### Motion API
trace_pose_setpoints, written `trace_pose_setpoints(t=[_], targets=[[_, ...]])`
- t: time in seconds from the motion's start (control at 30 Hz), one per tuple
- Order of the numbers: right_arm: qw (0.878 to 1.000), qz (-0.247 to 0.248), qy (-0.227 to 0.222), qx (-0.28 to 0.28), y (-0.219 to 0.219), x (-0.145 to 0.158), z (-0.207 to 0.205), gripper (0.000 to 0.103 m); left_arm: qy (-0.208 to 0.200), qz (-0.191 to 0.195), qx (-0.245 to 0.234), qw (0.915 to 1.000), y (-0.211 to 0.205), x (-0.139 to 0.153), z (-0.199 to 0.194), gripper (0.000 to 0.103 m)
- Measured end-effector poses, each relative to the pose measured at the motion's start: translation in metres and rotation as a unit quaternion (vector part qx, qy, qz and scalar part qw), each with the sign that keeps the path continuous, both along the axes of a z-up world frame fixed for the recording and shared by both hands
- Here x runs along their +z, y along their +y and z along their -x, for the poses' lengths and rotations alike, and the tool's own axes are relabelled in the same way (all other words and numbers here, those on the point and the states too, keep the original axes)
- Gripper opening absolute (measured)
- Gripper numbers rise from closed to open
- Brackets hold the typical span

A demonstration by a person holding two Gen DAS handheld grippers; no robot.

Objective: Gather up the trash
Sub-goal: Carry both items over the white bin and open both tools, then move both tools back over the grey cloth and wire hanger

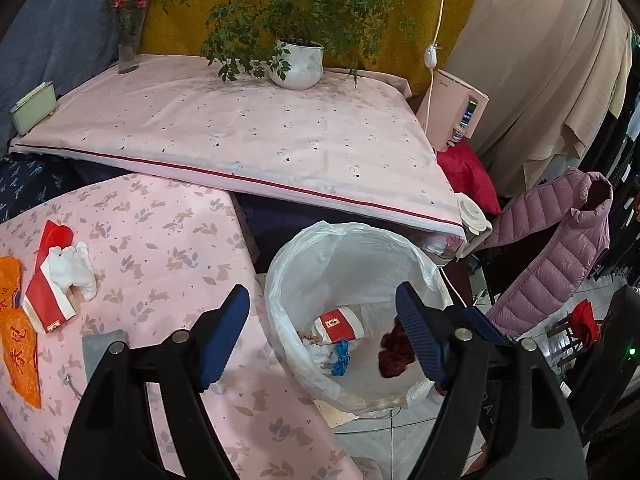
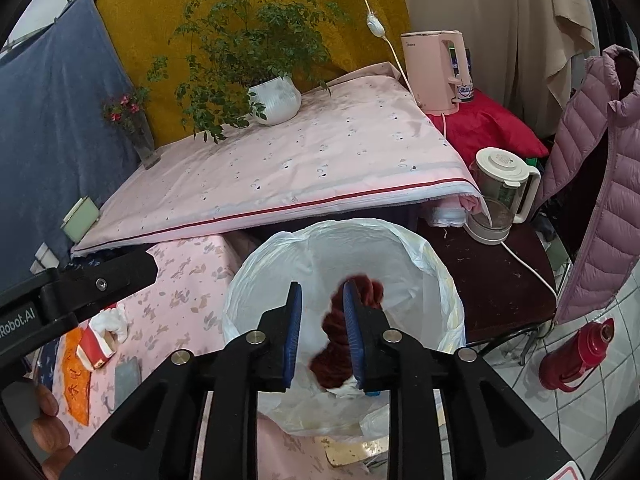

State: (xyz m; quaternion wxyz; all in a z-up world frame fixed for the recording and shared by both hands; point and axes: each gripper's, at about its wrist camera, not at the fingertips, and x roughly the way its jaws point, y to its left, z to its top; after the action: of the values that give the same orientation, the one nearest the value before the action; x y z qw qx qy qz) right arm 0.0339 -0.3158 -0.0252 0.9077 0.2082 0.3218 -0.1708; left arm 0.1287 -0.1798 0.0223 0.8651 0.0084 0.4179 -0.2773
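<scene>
A white bin with a plastic liner (image 1: pixel 352 248) (image 2: pixel 400 248) stands on the floor beside the low pink table (image 1: pixel 168 224). Inside lie a red-and-white packet (image 1: pixel 338 324) and blue scraps (image 1: pixel 341 360). A dark red crumpled lump (image 1: pixel 394 350) (image 2: pixel 336 340) hangs over the bin, against my right gripper's (image 2: pixel 322 334) right pad; the jaws stand apart. My left gripper (image 1: pixel 322 334) is open and empty at the bin's near rim. On the table lie a red-and-white carton with white tissue (image 1: pixel 60 280) (image 2: pixel 100 340) and an orange wrapper (image 1: pixel 18 332) (image 2: pixel 76 384).
A higher table with a pink cloth (image 1: pixel 248 136) carries a potted plant (image 1: pixel 298 64), a flower vase (image 1: pixel 130 44) and a green box (image 1: pixel 34 108). A kettle (image 2: pixel 500 196), a pink appliance (image 2: pixel 436 68), a purple jacket (image 2: pixel 600 184) and a red flask (image 2: pixel 576 356) stand right.
</scene>
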Motion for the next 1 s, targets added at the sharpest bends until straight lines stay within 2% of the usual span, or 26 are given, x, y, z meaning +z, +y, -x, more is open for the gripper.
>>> trace_pose_setpoints(t=[0.2, 0.33, 0.57, 0.73, 0.93, 1.0], targets=[[1.000, -0.003, 0.003, 0.005, 0.006, -0.001, -0.002, 0.029, 0.001, -0.005, 0.017, 0.9998, 0.015, -0.004, -0.002, 0.072], [1.000, -0.002, 0.002, 0.009, 0.014, 0.000, -0.002, 0.037, 0.000, -0.005, 0.028, 0.9996, 0.026, -0.005, -0.003, 0.072], [1.000, 0.002, 0.004, 0.029, 0.034, 0.002, -0.007, 0.039, 0.004, -0.003, 0.049, 0.9988, 0.050, -0.009, -0.005, 0.072], [0.999, 0.007, 0.007, 0.050, 0.055, 0.003, -0.012, 0.046, 0.008, -0.002, 0.072, 0.9974, 0.072, -0.013, -0.007, 0.073], [0.996, 0.012, 0.015, 0.084, 0.087, 0.001, -0.020, 0.047, 0.016, -0.006, 0.101, 0.9947, 0.106, -0.024, -0.010, 0.074], [0.995, 0.013, 0.018, 0.096, 0.098, -0.001, -0.024, 0.048, 0.019, -0.007, 0.113, 0.9934, 0.120, -0.028, -0.011, 0.079]])
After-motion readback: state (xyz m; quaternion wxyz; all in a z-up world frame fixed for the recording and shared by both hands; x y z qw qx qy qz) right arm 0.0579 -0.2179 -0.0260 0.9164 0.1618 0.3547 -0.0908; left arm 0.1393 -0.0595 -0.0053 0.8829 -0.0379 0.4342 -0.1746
